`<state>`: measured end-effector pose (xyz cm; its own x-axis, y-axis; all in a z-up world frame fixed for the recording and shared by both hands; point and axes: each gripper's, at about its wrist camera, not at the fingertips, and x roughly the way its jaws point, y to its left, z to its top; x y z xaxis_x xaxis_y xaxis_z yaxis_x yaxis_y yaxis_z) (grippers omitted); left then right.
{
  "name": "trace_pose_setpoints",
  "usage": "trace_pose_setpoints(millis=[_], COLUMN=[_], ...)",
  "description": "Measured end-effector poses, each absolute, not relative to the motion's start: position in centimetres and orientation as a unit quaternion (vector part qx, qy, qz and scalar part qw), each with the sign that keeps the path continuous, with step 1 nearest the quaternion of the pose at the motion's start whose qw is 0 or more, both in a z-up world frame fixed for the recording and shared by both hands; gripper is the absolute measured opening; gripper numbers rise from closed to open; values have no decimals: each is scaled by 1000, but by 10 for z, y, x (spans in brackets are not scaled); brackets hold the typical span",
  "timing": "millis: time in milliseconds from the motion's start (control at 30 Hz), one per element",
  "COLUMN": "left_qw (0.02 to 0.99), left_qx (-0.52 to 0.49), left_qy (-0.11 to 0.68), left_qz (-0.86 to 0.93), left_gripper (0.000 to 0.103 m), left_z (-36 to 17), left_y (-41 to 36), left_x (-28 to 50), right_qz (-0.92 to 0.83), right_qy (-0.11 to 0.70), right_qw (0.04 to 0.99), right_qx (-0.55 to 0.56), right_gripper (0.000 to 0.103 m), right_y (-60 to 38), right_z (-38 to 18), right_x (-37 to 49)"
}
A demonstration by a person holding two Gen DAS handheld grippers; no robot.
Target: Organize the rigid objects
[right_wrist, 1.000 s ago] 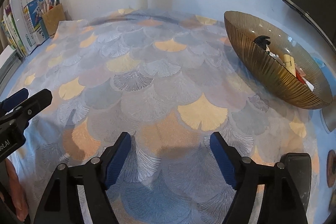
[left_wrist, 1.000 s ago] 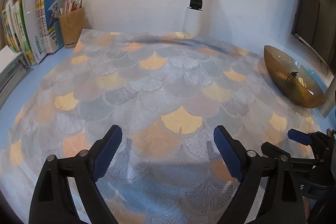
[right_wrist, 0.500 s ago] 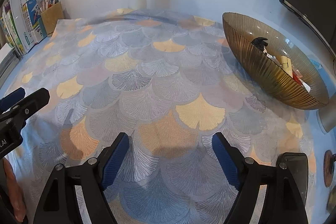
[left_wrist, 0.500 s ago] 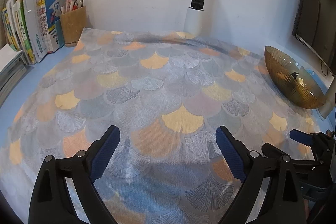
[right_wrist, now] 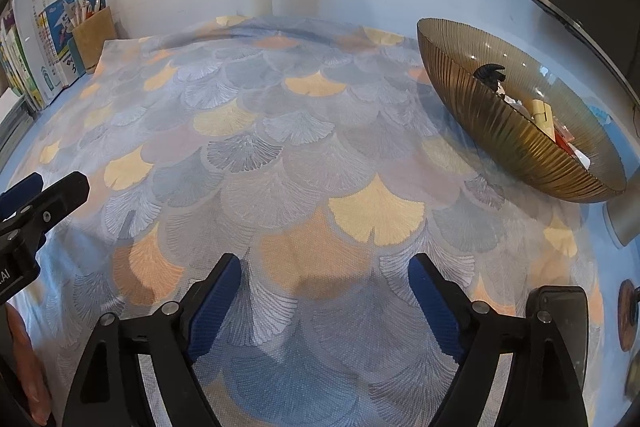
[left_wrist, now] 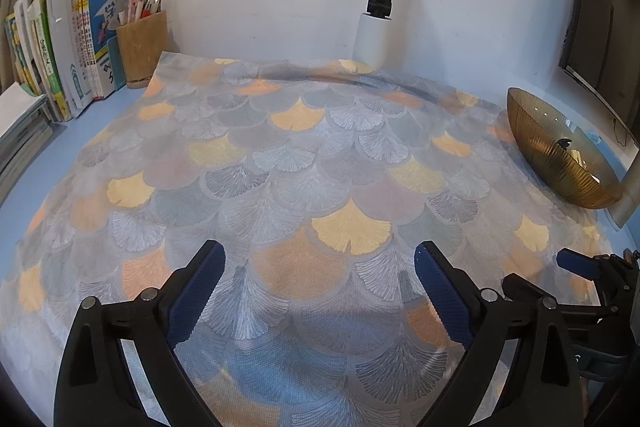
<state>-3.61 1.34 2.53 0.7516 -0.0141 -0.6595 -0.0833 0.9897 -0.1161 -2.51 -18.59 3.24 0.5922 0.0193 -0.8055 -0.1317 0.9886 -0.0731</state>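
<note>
Both grippers hang spread and empty over the bare cloth; the small things lie in the bowl at the right.

The left gripper [left_wrist: 318, 281] is tilted down over the fan-patterned cloth [left_wrist: 288, 163], its blue pads wide apart with only cloth between them; its jaws have just been opening. The right gripper [right_wrist: 324, 291] hangs beside it the same way, jaws also just opening, nothing between them. The ribbed amber bowl [right_wrist: 500, 131] stands on the cloth's far right edge, well apart from both grippers. In it lie a black clip [right_wrist: 489, 73], a pale wooden piece [right_wrist: 541, 113] and some red and white bits too small to tell. At the far left corner a pen cup [left_wrist: 142, 47] stands beside upright books [left_wrist: 76, 39], against the wall. A white post [left_wrist: 380, 7] rises behind the cloth.
</note>
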Motion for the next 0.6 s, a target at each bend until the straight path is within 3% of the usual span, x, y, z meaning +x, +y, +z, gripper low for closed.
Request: trace_pose_setpoints(millis=[600], left_qw=[923], left_qx=[-56], left_qy=[378], left_qz=[34], left_gripper=[96], left_z=[19], left_y=[13], left_x=[-28], right_qz=[37], right_qy=[456], right_qw=[888], right_qx=[-51], right_gripper=[90], right_y=[-189], right_z=[31], right_x=[-25])
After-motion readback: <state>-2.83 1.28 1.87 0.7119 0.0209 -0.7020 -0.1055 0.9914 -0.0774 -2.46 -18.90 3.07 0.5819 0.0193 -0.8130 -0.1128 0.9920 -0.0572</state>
